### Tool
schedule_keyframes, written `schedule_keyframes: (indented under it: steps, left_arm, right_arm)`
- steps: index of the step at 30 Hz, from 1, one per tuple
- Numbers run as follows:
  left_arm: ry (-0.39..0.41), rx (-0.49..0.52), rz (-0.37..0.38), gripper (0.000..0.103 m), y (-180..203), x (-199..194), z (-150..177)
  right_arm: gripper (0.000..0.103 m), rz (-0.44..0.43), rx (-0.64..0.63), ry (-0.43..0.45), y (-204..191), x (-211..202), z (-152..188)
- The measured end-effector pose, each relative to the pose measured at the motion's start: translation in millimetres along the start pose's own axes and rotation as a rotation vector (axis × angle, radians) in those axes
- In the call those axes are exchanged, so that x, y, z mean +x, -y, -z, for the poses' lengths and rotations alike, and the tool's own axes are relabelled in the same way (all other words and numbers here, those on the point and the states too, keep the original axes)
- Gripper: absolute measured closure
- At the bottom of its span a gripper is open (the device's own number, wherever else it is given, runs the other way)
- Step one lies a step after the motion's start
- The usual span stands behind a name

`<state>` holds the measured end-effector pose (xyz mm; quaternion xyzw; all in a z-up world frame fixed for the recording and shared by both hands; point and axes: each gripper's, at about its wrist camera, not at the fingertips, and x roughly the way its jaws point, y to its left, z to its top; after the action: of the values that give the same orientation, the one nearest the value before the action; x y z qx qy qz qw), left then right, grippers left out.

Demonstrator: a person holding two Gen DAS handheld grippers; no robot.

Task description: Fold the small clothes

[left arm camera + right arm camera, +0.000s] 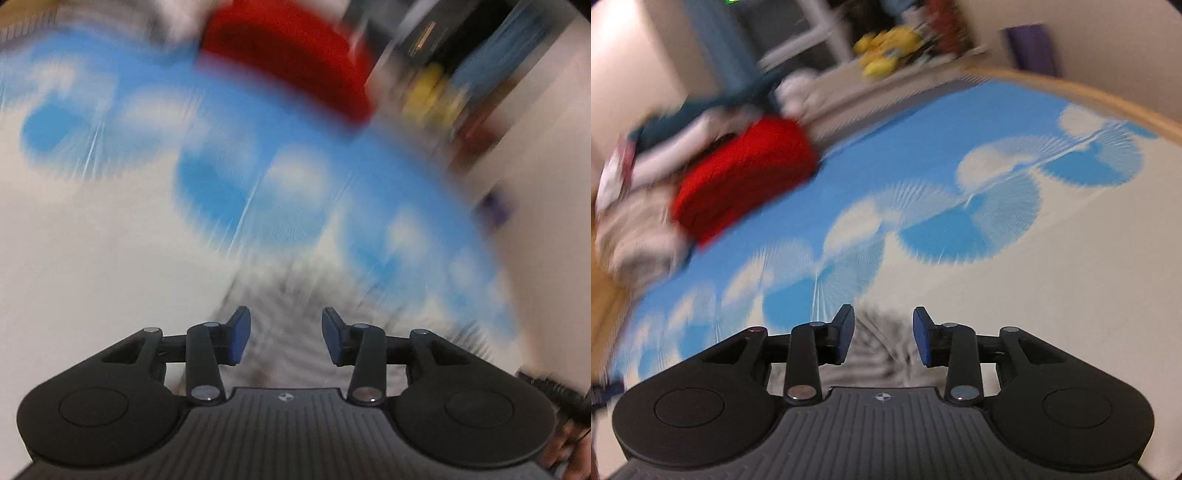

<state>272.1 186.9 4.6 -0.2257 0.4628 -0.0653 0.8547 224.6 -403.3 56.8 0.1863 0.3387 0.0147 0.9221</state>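
Note:
Both views are blurred by motion. A black-and-white striped garment (284, 339) lies on the blue-and-white patterned cloth (221, 192) right under my left gripper (286, 338), whose jaws stand open and empty above it. The same striped garment (882, 350) shows between the open jaws of my right gripper (882, 339), close below them. A folded red garment (288, 55) lies at the far side of the cloth; in the right wrist view it (746, 177) sits at the far left.
A pile of white, teal and beige clothes (665, 155) lies beside the red garment. The wooden table edge (1108, 99) curves along the far right. Yellow items (886, 48) and shelves stand beyond the table.

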Motion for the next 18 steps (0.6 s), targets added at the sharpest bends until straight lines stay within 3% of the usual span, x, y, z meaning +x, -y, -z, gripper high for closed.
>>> schedule_keyframes:
  steps: [1, 2, 4, 5, 6, 9, 12, 15, 16, 17, 18]
  left_arm:
    - [-0.001, 0.052, 0.0, 0.056, 6, 4, -1]
    - [0.034, 0.117, -0.001, 0.048, 12, 5, -2]
    - [0.074, 0.232, -0.065, 0.036, 24, 14, -6]
    - [0.071, 0.245, -0.087, 0.036, 24, 21, -6]
    - [0.044, 0.236, -0.1, 0.036, 23, 31, -9]
    - [0.018, 0.256, -0.122, 0.036, 27, 52, -13]
    - [0.049, 0.339, -0.18, 0.036, 35, 66, -12]
    - [0.035, 0.342, -0.206, 0.036, 32, 84, -14]
    - [0.025, 0.339, -0.209, 0.037, 31, 91, -16]
    - [0.019, 0.343, -0.204, 0.047, 30, 96, -17]
    - [0.012, 0.351, -0.187, 0.061, 30, 100, -18]
  right_arm:
    - [0.066, 0.036, -0.055, -0.083, -6, 12, 3]
    - [0.065, 0.025, -0.1, -0.064, -12, 14, 5]
    - [0.053, 0.026, -0.196, -0.029, -26, 23, 5]
    - [0.045, 0.038, -0.219, -0.031, -29, 30, 6]
    - [0.044, 0.055, -0.228, -0.048, -30, 41, 9]
    - [0.044, 0.096, -0.227, -0.129, -26, 74, 13]
    - [0.044, 0.16, -0.318, -0.109, -32, 94, 15]
    - [0.044, 0.201, -0.376, -0.121, -30, 115, 15]
    - [0.046, 0.207, -0.384, -0.127, -29, 121, 14]
    - [0.05, 0.206, -0.391, -0.138, -28, 127, 13]
    - [0.075, 0.199, -0.391, -0.144, -29, 131, 11]
